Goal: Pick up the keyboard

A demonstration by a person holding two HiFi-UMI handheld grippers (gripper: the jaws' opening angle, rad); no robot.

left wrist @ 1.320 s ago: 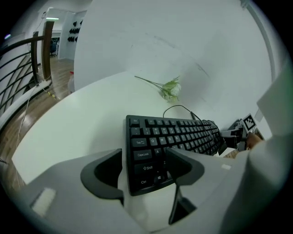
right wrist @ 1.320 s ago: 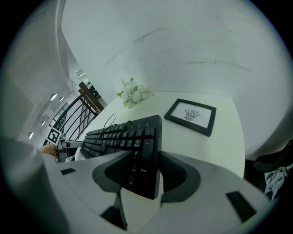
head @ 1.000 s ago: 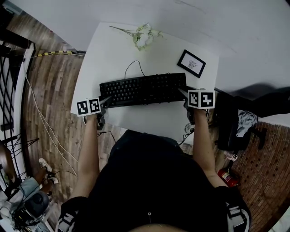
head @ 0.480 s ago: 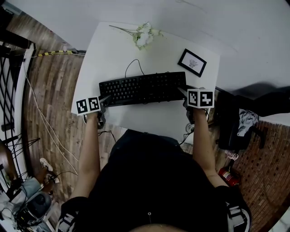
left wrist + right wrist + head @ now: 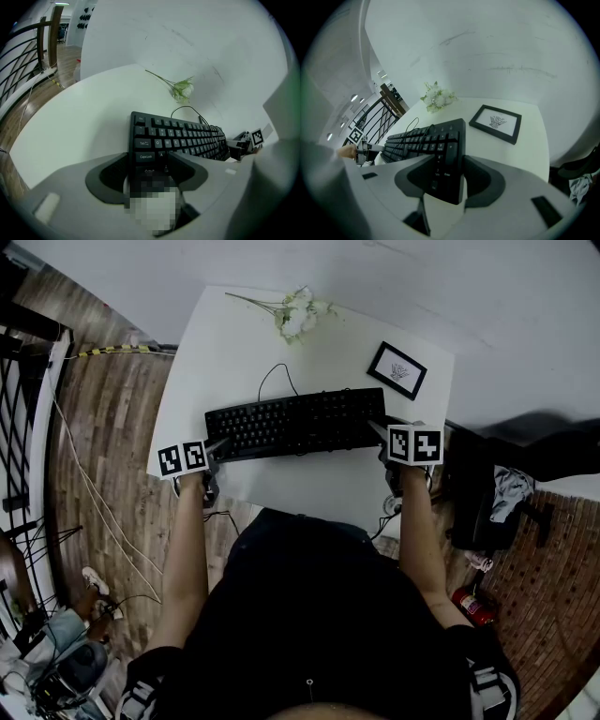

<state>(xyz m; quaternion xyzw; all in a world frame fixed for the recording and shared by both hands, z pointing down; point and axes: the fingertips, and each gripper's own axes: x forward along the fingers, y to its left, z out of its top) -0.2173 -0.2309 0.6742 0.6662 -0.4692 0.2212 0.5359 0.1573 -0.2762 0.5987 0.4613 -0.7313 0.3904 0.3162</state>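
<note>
jaws of the left gripper point(image 5: 221, 444) have just been closing and now pinch the left end of the keyboard point(image 5: 295, 423), which has crept a touch toward the far side of the white table point(image 5: 309, 488) since a second ago. right gripper point(image 5: 377, 430) is clamped on the other end, so the long axis runs straight across between the hands, each at its own end; a level two-handed lift looks like the call.

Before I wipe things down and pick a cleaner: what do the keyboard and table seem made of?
Keyboard: probably matte black plastic, moulded keys with pale printed letters. Table: smooth white top, slight sheen; laminate or painted board, unclear.
</note>
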